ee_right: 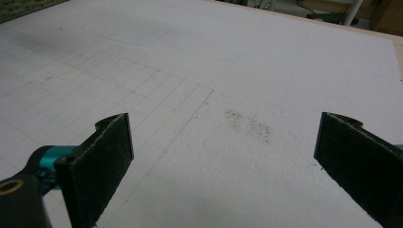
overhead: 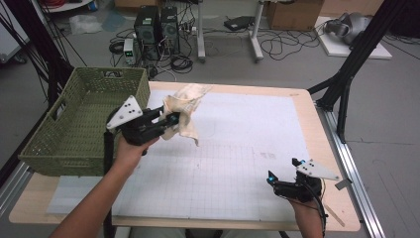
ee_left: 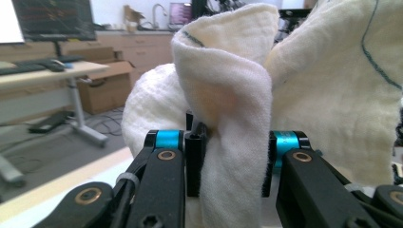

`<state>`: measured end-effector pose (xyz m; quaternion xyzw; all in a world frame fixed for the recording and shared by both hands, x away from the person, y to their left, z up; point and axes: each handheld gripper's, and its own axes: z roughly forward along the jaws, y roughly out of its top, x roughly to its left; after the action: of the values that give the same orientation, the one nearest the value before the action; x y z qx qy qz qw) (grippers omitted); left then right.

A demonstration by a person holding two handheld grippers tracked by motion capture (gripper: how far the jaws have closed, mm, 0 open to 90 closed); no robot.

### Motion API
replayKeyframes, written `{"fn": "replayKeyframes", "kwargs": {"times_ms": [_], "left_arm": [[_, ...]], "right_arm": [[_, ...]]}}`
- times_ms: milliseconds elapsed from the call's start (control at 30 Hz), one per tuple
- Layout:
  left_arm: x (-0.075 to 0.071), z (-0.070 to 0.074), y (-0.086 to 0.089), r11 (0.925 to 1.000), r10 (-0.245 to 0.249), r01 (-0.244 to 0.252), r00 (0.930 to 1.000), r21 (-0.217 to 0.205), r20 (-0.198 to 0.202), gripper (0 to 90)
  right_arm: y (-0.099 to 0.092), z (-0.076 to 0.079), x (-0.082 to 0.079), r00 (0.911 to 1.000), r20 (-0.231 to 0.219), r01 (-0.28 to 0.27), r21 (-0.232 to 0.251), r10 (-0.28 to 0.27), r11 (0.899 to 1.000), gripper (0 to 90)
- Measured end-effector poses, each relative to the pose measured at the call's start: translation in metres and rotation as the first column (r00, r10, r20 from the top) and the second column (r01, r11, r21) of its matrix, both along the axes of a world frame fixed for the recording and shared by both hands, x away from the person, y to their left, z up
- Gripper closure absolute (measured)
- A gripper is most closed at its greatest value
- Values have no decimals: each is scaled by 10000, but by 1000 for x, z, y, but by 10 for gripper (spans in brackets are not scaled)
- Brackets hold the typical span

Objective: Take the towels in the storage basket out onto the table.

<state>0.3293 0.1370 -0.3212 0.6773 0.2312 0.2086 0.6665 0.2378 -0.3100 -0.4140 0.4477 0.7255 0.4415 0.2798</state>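
Cloth (ee_left: 228,118) runs off the top and right edges of the left gripper view, its lower end hidden between the jaws. It hides the left gripper (overhead: 171,120) tips in the high view. Green basket (overhead: 74,124): near right corner hidden behind that gripper's grey plate. Right gripper (ee_right: 223,152) pads cut off at bottom and right edges of its view.

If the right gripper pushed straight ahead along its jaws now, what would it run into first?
Probably only the white gridded mat. The right gripper has its jaws wide open with nothing between them, pointing low across the mat; the way looks free, though depth is hard to judge.
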Motion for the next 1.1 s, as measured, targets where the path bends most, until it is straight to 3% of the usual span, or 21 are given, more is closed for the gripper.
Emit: {"fn": "replayKeyframes", "kwargs": {"times_ms": [167,333,467,600,700,767,833,900,933,1000,1100], "left_arm": [[4,-20,-27,9981,-547,556,9979,262,-343,733],[11,-47,-56,9920,-869,961,9901,818,-1104,723],[16,-73,-76,9860,-714,968,9809,1355,-1811,702],[24,-92,-94,9713,-370,888,9728,2208,-2285,676],[31,-107,-105,9573,9,822,9579,2771,-2871,634],[35,-115,-107,9535,234,780,9438,2910,-3296,552],[37,-117,-107,9514,620,507,9347,3038,-3499,387],[37,-112,-102,9506,923,171,9378,3101,-3346,256],[36,-108,-98,9536,1030,9,9386,3011,-3292,208],[35,-99,-87,9615,1247,-317,9355,2730,-3305,190],[32,-86,-73,9662,1653,-852,9291,2435,-3308,194]], "right_arm": [[0,0,0,10000,16,50,32,-50,10000,49],[-1,-2,1,10000,-56,25,-3,-25,10000,49],[-2,-2,1,10000,-53,36,20,-36,10000,49],[-3,-3,2,9999,-87,77,45,-76,10000,49],[-3,-3,2,9999,-109,44,56,-43,10000,49],[-2,-3,2,9999,-104,18,35,-18,10000,49],[-3,-3,2,9999,-122,22,11,-22,10000,49],[-3,-4,2,9999,-132,34,8,-34,10000,49],[-4,-4,2,9998,-165,58,38,-58,10000,49],[-4,-4,3,9999,-155,34,-3,-34,10000,49],[-3,-5,4,9998,-201,32,-36,-33,10000,49]]}}
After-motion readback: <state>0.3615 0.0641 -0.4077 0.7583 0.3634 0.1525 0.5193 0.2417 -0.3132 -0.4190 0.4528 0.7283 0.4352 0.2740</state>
